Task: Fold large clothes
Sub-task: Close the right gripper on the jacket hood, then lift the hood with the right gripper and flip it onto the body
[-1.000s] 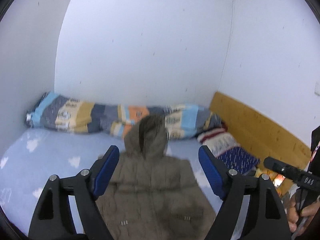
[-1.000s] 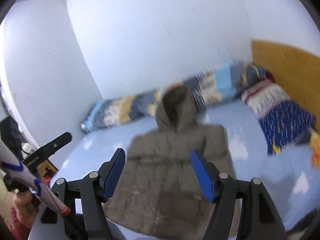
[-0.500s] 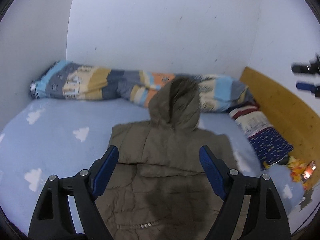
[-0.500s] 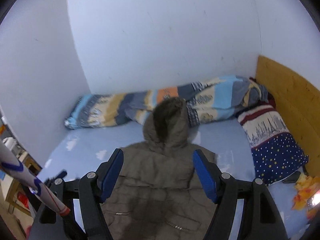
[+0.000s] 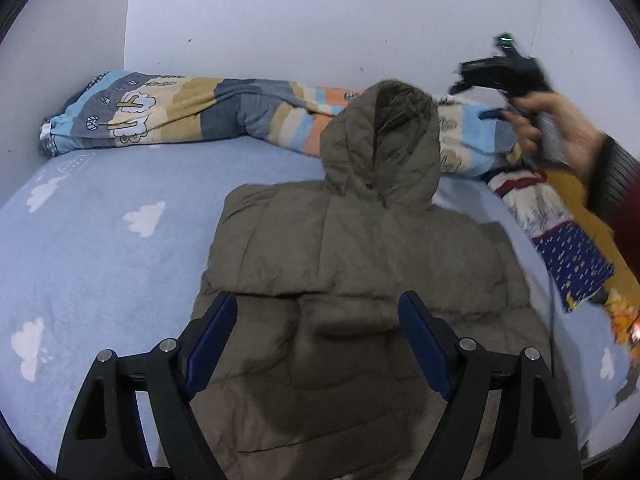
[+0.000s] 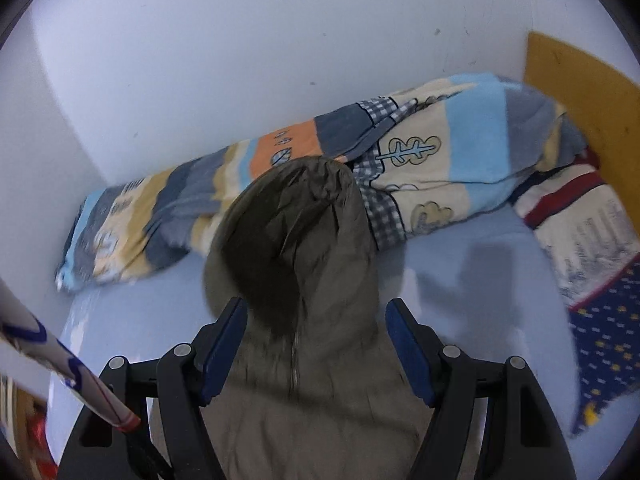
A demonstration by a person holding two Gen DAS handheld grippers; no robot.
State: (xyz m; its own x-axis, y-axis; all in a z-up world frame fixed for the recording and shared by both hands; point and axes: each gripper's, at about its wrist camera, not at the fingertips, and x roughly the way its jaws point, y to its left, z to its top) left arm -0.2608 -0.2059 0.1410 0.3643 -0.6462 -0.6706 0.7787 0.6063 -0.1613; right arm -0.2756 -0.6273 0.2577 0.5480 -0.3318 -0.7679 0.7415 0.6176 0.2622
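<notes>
A puffy, quilted olive hooded coat lies flat on a pale blue bedsheet. Left gripper above its lower half and right gripper above its hood both gape, empty.

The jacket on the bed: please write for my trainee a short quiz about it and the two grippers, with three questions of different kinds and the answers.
1. True or false: the olive hooded jacket hangs on a hook on the wall.
2. Multiple choice: the jacket's hood points toward A) the rolled patterned quilt by the wall, B) the person, C) the floor.
3. Short answer: does the left gripper or the right gripper hold any cloth?

Key
1. False; it lies spread flat on the blue cloud-print sheet.
2. A.
3. No. Both have their jaws open above the jacket, with nothing pinched.
</notes>
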